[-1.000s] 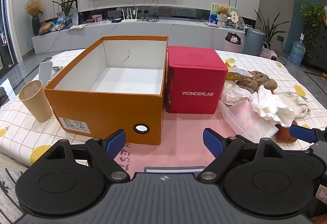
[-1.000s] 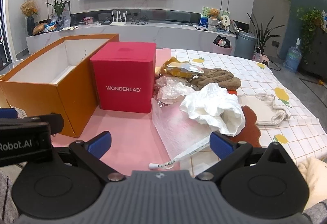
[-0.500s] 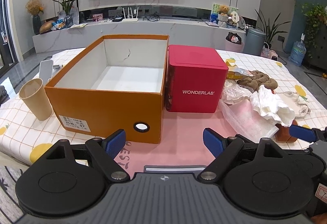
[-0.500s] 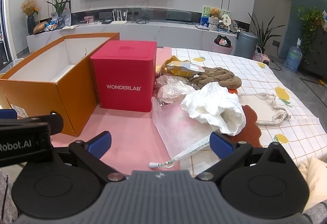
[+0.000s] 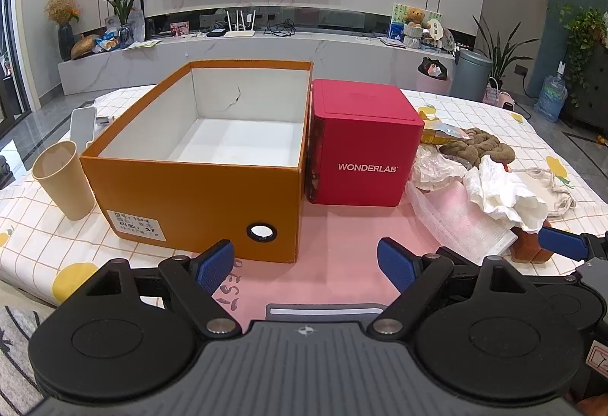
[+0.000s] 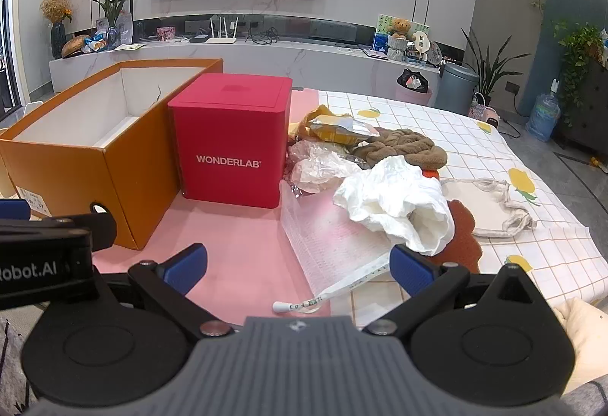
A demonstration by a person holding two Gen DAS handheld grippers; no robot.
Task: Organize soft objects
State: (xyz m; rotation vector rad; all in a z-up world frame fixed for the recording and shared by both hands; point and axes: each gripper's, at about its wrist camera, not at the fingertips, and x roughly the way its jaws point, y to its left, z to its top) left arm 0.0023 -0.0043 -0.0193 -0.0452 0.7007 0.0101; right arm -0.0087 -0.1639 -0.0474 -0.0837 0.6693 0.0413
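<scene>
An open, empty orange box [image 5: 197, 195] [image 6: 76, 165] stands on the table beside a closed red WONDERLAB box [image 5: 361, 150] [image 6: 231, 146]. Right of them lies a heap of soft things: a white crumpled cloth [image 6: 395, 203] [image 5: 501, 195], a brown knitted piece [image 6: 402, 146] [image 5: 475, 146], a clear zip pouch [image 6: 326, 237], crinkled plastic [image 6: 319, 165], a yellow packet [image 6: 334, 125] and a cream drawstring bag [image 6: 490, 207]. My left gripper [image 5: 306, 266] is open and empty, in front of the orange box. My right gripper [image 6: 298, 266] is open and empty, in front of the pouch.
A beige paper cup [image 5: 62, 178] stands left of the orange box, with a white object [image 5: 83, 121] behind it. A pink mat [image 5: 334, 237] covers the checked tablecloth [image 6: 475, 135]. A brown object [image 6: 461, 226] lies under the white cloth.
Both views have shifted very slightly; the grippers stay open and nothing on the table has moved.
</scene>
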